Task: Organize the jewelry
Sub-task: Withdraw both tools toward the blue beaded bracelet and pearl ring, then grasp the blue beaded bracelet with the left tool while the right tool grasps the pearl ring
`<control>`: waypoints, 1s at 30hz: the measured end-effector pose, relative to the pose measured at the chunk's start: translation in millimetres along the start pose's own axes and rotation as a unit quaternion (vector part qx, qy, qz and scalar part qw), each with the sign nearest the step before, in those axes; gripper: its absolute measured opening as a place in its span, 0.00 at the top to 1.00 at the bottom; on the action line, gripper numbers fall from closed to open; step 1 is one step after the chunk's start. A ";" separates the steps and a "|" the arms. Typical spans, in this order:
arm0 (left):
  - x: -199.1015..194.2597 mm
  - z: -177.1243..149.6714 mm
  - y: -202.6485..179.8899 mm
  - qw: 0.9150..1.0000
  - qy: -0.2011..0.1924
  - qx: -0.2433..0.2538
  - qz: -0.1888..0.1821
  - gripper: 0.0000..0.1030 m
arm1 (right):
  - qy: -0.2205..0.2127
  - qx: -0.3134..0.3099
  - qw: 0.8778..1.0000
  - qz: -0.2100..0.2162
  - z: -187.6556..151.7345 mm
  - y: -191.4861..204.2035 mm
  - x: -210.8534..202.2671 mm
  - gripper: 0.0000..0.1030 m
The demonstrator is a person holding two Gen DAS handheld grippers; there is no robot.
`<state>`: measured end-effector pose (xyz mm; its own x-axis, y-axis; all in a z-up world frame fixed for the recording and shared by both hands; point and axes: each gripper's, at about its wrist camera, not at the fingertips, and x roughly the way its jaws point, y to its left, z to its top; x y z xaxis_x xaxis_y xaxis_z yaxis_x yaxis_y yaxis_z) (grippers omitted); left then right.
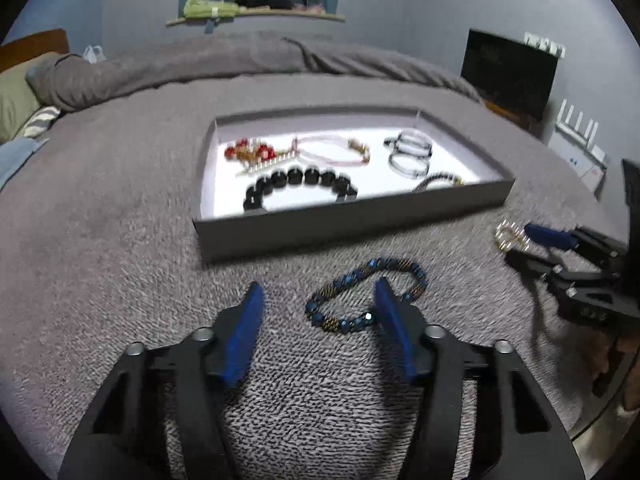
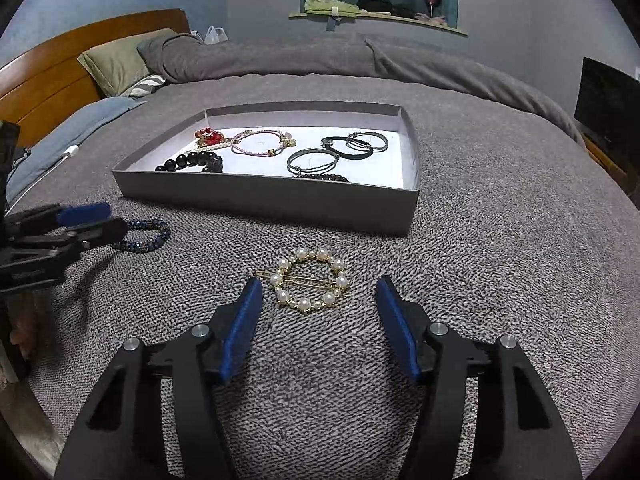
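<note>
Bracelet [image 1: 366, 296] and pearl clip [image 2: 310, 282] lie between down-tilted claws.

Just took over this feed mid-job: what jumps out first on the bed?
A shallow grey tray sits mid-bed on the grey blanket, its white floor holding bracelets, including a chunky black bead bracelet. Two pieces lie outside it on the near side: a blue beaded bracelet at the left gripper, whose right finger overlaps it, and a round pearl hair clip between the open fingers of the right gripper, untouched.
</note>
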<state>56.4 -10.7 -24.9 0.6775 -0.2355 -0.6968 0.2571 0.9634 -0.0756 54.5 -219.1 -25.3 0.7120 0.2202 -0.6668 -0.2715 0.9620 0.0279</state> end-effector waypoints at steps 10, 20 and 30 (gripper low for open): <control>13.9 -1.4 3.5 0.999 0.044 0.007 -0.016 0.62 | 0.012 -0.007 1.000 -0.002 -2.0 1.8 4.8 0.52; 8.6 -3.9 -1.9 0.999 0.033 0.036 0.001 0.86 | 0.002 -0.003 1.000 -0.011 -3.1 1.5 0.7 0.60; -12.5 0.3 -3.9 0.999 -0.004 0.041 -0.011 0.93 | -0.021 0.009 1.000 -0.003 -1.5 -1.4 -9.0 0.62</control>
<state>47.1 -11.6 -15.7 0.6762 -0.2580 -0.6901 0.3271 0.9444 -0.0326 47.5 -222.7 -20.5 0.7409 0.2203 -0.6344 -0.2560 0.9660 0.0366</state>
